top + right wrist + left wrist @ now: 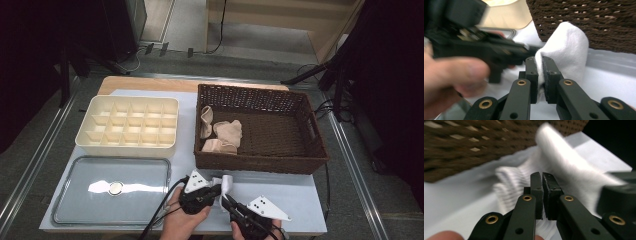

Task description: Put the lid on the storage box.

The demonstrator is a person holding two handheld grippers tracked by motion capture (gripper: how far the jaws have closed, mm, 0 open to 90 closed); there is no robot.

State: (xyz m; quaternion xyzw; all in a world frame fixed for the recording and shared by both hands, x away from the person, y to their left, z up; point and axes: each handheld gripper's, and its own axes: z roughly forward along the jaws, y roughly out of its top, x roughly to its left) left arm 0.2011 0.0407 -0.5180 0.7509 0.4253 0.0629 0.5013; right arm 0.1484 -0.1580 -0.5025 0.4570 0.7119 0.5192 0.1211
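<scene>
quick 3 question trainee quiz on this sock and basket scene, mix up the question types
1. True or false: both grippers are shut on the white sock.
2. Which item has many small compartments? A) the wicker basket B) the cream organizer tray C) the clear lid
3. Fill in: the beige socks lie inside the ______.

Key
1. True: the left gripper and the right gripper each have their jaws closed on it, in front of the basket.
2. B
3. wicker basket
</scene>
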